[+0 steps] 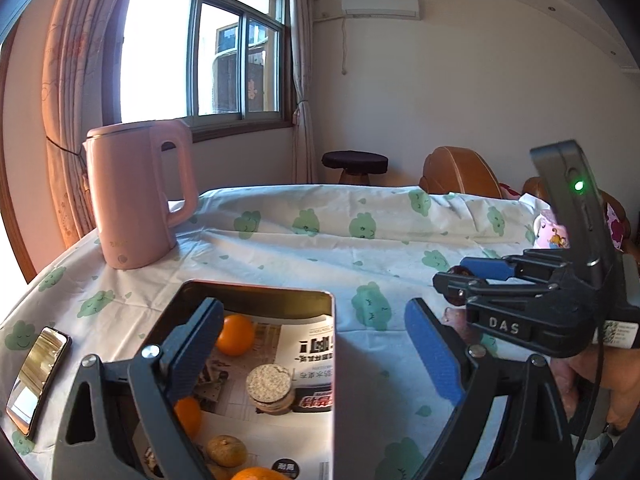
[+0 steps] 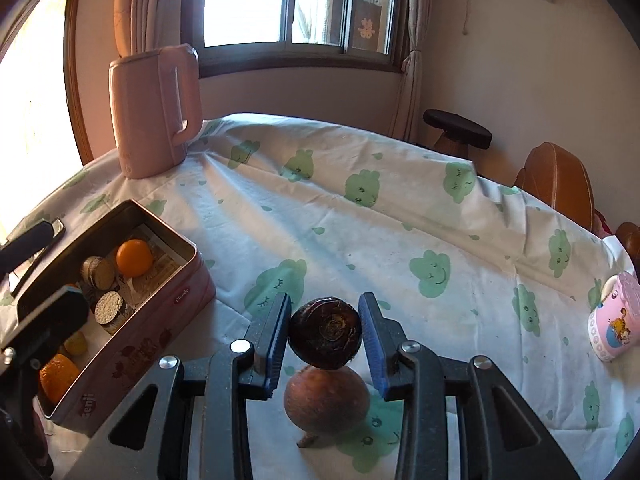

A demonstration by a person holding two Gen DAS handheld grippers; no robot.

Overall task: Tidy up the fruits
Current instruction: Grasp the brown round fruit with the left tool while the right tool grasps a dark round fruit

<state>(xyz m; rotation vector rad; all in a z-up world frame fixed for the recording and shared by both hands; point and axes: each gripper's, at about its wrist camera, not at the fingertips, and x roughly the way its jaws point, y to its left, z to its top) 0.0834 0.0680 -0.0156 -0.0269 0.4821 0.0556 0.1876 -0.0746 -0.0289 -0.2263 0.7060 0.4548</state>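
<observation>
Right wrist view: I see the right gripper (image 2: 325,334) with its jaws pinching a dark brown, round fruit (image 2: 325,333), the blue pads pressed against its two sides. Its skin is rough and nearly black, with ringed markings around a flat end that faces the camera. It is lifted clear of the desk (image 2: 400,208). Directly below it a second fruit (image 2: 326,400) lies on the cloth; this one is reddish brown, duller and slightly larger, with a short stub at its base.

To the left stands an open pink tin (image 2: 160,320), lined with printed paper. Inside I note an orange (image 2: 134,257), two stacks of round crackers (image 2: 108,308) and, at the near end, more orange and yellowish fruit, partly hidden by the left gripper's frame.

Left wrist view: the left gripper (image 1: 316,354) has its jaws spread wide with nothing between the pads, over the tin's right wall. A pink kettle (image 1: 140,196) stands at the far left of the desk, a phone (image 1: 38,376) lies left of the tin, and a pink mug (image 2: 616,316) sits near the right edge.
</observation>
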